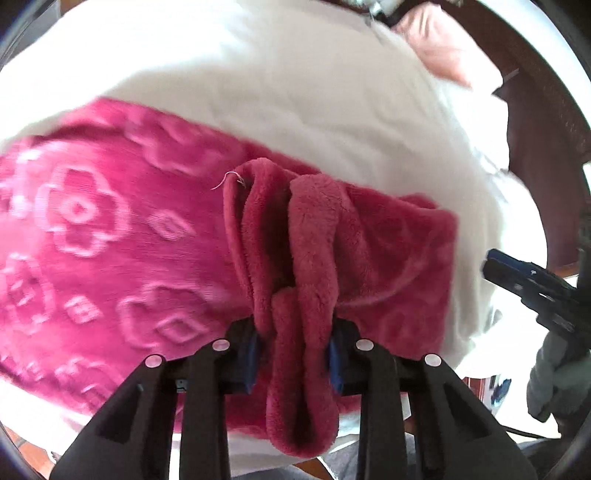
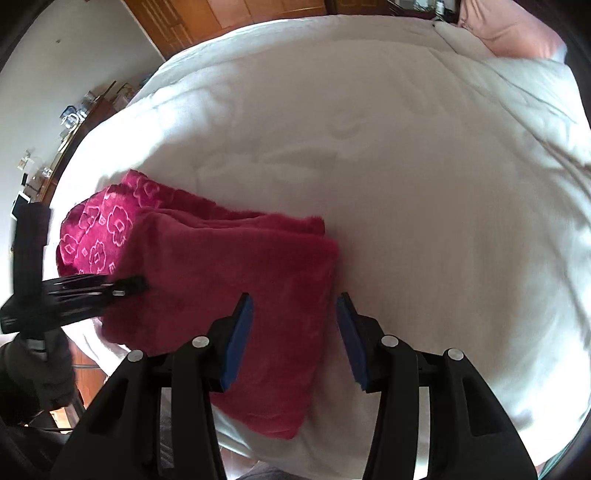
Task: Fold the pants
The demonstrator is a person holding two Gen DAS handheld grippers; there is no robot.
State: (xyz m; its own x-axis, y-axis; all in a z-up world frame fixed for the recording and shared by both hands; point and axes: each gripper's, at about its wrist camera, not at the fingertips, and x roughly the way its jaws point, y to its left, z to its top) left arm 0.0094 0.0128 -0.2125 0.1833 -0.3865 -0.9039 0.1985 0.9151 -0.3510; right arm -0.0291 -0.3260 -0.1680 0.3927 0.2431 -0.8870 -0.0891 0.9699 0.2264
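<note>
The pants (image 1: pixel 92 240) are deep pink fleece with an embossed flower pattern and lie folded on a white bed (image 1: pixel 258 74). My left gripper (image 1: pixel 293 332) is shut on a bunched fold of their plush inner side, which rises between the blue pads. In the right wrist view the pants (image 2: pixel 221 266) form a thick rectangle near the bed's front left edge, and the left gripper (image 2: pixel 125 286) touches their left side. My right gripper (image 2: pixel 295 306) hovers open over the pants' right edge, with nothing between its pads. It also shows at the far right as the right gripper (image 1: pixel 498 266).
The white duvet (image 2: pixel 406 166) stretches far to the right and back. A pink pillow (image 2: pixel 513 33) lies at the bed's far corner. A wooden wardrobe (image 2: pixel 240 11) and a cluttered dresser (image 2: pixel 74 118) stand beyond the bed. Gloved hands (image 2: pixel 40 369) hold the grippers.
</note>
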